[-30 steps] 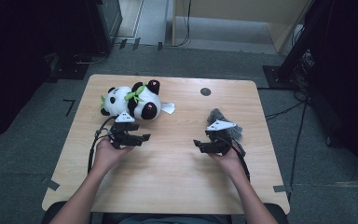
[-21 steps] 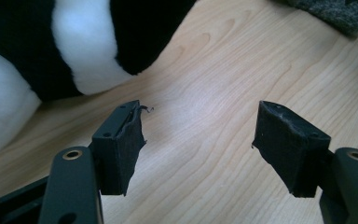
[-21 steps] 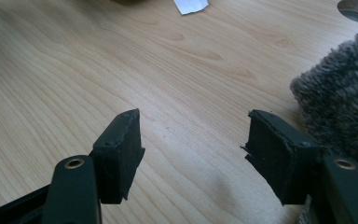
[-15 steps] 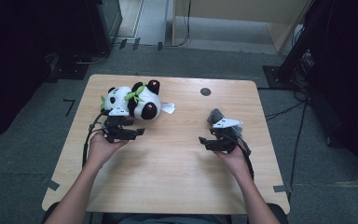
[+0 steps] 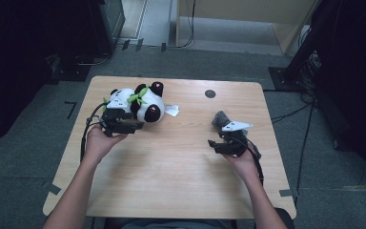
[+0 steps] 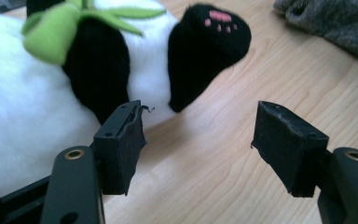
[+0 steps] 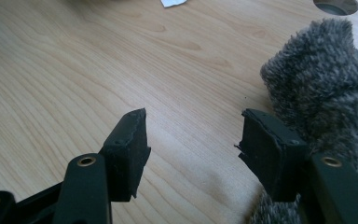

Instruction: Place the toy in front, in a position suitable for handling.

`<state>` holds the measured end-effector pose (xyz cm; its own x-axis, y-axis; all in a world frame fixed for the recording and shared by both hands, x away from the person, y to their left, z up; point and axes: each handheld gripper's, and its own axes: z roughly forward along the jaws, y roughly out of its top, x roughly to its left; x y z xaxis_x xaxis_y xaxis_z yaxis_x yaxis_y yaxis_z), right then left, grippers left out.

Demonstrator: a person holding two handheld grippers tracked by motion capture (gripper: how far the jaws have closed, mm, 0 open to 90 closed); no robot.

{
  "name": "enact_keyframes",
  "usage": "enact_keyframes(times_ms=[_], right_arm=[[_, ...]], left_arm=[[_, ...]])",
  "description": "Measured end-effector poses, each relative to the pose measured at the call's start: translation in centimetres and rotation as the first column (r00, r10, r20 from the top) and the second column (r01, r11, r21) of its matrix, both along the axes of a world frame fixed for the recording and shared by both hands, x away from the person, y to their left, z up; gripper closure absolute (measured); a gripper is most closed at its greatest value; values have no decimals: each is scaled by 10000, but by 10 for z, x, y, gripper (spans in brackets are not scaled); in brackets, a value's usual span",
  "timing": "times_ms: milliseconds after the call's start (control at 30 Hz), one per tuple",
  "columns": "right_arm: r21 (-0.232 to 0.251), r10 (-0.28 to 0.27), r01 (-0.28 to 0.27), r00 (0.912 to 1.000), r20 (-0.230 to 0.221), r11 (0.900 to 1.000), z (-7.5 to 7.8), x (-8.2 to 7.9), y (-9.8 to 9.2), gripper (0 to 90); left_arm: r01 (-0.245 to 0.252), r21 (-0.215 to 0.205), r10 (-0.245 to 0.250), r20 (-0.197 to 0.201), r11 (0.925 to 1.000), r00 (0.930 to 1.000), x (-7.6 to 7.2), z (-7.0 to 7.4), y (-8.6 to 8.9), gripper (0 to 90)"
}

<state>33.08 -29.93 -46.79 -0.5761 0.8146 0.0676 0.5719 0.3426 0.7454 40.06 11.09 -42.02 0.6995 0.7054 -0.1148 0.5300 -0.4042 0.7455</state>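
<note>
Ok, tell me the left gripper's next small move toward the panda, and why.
Probably ease the left gripper forward so its jaws straddle the panda's black paw. The jaws have just been closing, yet stand apart with bare table between them, and the paw lies just beyond the pads.

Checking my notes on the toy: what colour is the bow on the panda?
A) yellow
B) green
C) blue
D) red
B: the panda wears a light green bow over its black and white fur, plain in the left gripper view and also visible from above.
</note>
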Motion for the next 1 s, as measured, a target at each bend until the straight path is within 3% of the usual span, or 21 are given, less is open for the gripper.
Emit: enact_keyframes(times_ms=[467,600,733,1000], right_arm=[[240,-256,255,9997,34,9994,2,1,-8,438],[212,-303,301,9995,60,9993,2,1,-9,440],[199,-378,377,9993,59,9991,3,0,-12,441],[267,-624,618,9977,248,9977,7,-2,-19,445]], left_arm=[[-85,295,77,269,9995,9996,23,16,2,337],[-317,14,316,542,9995,9980,29,20,7,334],[-524,91,516,706,9986,9962,38,18,9,335],[-832,1,830,649,9965,9944,56,10,14,345]])
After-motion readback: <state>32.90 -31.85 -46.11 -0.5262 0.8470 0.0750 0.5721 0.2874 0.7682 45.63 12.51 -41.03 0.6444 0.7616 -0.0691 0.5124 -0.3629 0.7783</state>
